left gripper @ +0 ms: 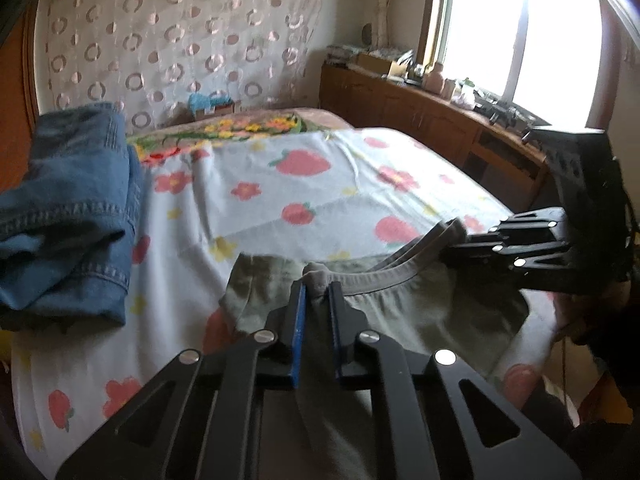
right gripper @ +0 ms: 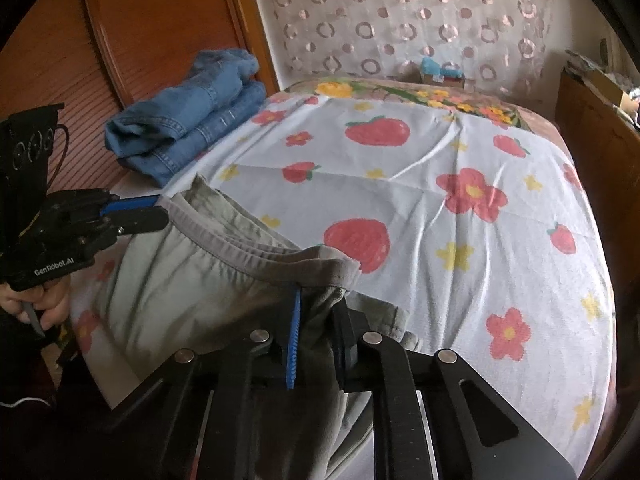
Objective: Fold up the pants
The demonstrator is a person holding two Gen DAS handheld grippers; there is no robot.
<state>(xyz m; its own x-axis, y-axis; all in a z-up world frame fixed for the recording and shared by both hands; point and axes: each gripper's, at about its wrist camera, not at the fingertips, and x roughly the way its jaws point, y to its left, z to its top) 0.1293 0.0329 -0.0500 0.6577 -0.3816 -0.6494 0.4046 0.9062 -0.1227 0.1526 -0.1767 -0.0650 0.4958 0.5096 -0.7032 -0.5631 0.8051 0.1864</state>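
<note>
Left gripper (left gripper: pixel 318 286): nearest the left wrist camera; its 2 blue-padded fingers are clamped on one end of the waistband, cloth bunched between them. Seen from the right wrist view (right gripper: pixel 160 208), it pinches the far left end of the same band.
Right gripper (right gripper: pixel 320 300): nearest the right wrist camera; both fingers closed onto the other end of the waistband, fabric gathered in the gap. From the left wrist view (left gripper: pixel 456 246) it meets the band at the right.
Bed sheet (right gripper: pixel 460 208): white with strawberries and flowers, covers the bed, lightly creased.
Curtain (left gripper: pixel 172 40): pale, ring pattern, hangs behind the bed.
Pants (right gripper: pixel 180 288): olive-grey, at the near edge of the bed; the waistband (left gripper: pixel 372 280) is stretched between the 2 grippers, and the rest drops toward the cameras.
Jeans (right gripper: pixel 188 128): blue denim, folded stack on the far left of the sheet, well apart from the pants.
Hand (right gripper: pixel 40 304): grips the left gripper's handle.
</note>
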